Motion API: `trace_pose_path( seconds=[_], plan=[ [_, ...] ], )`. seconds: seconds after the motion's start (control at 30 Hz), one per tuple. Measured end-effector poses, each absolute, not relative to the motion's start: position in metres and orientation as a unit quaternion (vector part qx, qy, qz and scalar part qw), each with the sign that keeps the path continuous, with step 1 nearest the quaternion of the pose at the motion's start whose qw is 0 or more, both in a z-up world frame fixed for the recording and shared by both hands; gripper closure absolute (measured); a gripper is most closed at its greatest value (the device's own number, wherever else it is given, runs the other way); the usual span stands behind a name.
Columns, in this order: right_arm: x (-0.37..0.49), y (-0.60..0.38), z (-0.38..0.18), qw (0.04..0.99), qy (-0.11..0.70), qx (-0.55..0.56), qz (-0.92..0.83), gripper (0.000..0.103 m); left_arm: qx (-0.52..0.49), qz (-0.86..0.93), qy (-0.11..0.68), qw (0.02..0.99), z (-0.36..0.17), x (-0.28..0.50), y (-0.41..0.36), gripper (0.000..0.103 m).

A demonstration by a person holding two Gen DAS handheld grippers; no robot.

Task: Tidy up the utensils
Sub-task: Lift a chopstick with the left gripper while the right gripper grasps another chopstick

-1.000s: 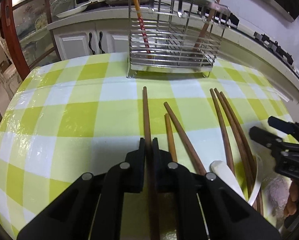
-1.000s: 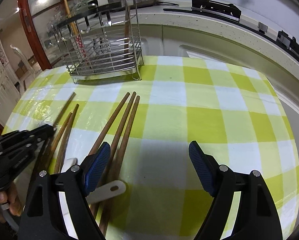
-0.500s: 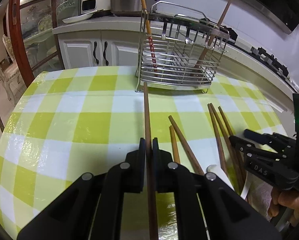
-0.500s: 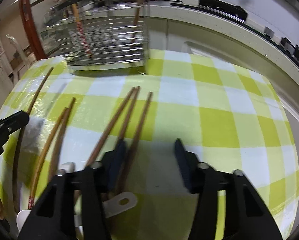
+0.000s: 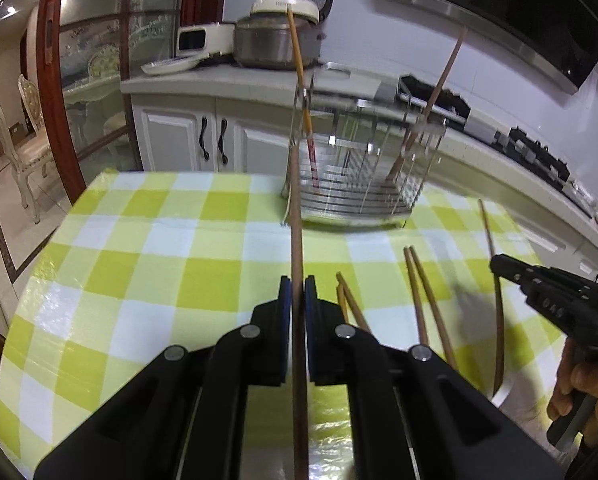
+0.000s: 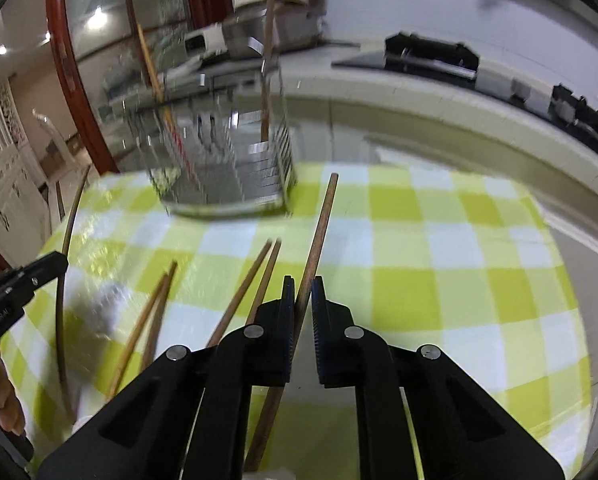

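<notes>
We are holding one brown chopstick clamped in the left gripper and another chopstick in the closed right gripper, and are keeping both level-pointed toward the wire rack at the tabletop's far side, clear of loose pairs.

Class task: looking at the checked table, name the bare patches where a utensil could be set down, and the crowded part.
Bare cloth lies left of the chopstick in the left claw, and on the table's right side. The centre is crowded with loose chopsticks before the wire rack.
</notes>
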State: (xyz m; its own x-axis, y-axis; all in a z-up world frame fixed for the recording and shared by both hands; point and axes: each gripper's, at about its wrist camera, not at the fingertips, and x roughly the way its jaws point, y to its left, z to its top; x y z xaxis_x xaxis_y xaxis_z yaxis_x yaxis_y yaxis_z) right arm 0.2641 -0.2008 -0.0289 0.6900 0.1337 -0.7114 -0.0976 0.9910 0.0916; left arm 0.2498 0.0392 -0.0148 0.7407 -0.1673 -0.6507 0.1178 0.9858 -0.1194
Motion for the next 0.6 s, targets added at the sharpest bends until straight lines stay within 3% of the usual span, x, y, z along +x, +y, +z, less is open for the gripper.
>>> trace_pose_path(
  seconds=[0.6],
  plan=[
    [0.225,-0.216,0.058,0.954,0.291,0.036,0.063,0.095,-0.043,-0.08,0.278,0.956,0.037,0.221,0.03,0.096]
  ],
)
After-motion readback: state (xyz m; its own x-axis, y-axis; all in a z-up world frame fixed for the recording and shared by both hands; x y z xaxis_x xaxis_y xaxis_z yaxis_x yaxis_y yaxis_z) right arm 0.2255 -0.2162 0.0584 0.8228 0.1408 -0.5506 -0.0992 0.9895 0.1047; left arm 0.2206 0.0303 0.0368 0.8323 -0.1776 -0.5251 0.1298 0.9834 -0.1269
